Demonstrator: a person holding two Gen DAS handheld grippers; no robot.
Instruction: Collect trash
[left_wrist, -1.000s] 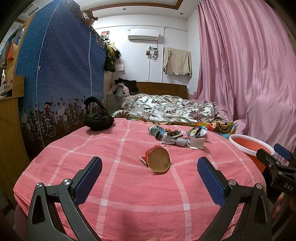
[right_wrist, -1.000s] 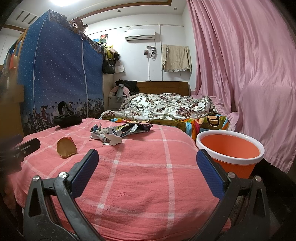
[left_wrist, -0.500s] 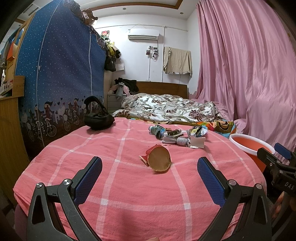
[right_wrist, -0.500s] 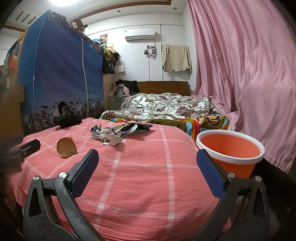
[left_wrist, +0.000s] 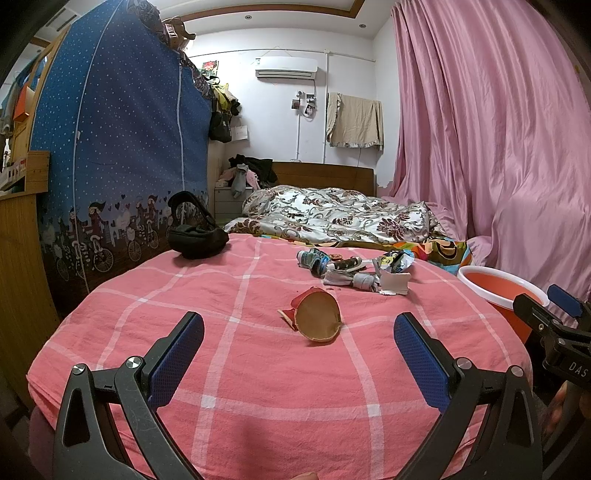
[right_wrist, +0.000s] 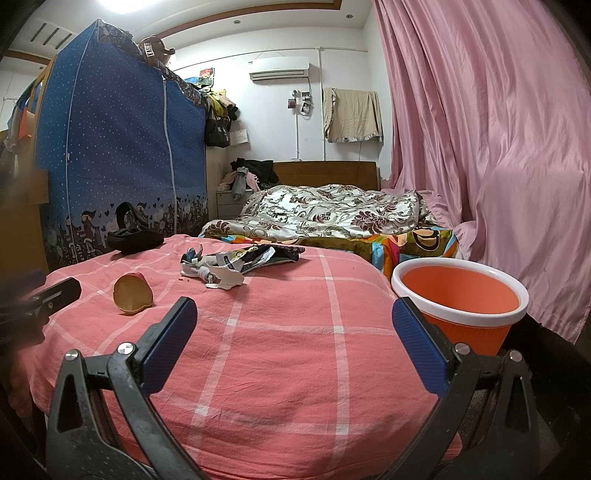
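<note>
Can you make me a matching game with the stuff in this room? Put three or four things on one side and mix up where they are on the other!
Things:
1. crushed paper cup
2. orange bucket
3. black bag
4. pile of wrappers

Places:
A. beside the pink checked cover, near the pink curtain
B. far left part of the cover, by the blue wardrobe
C. lying on its side, nearest the left tool
D. middle of the cover, behind the cup

Pairs: 1-C, 2-A, 3-B, 4-D
</note>
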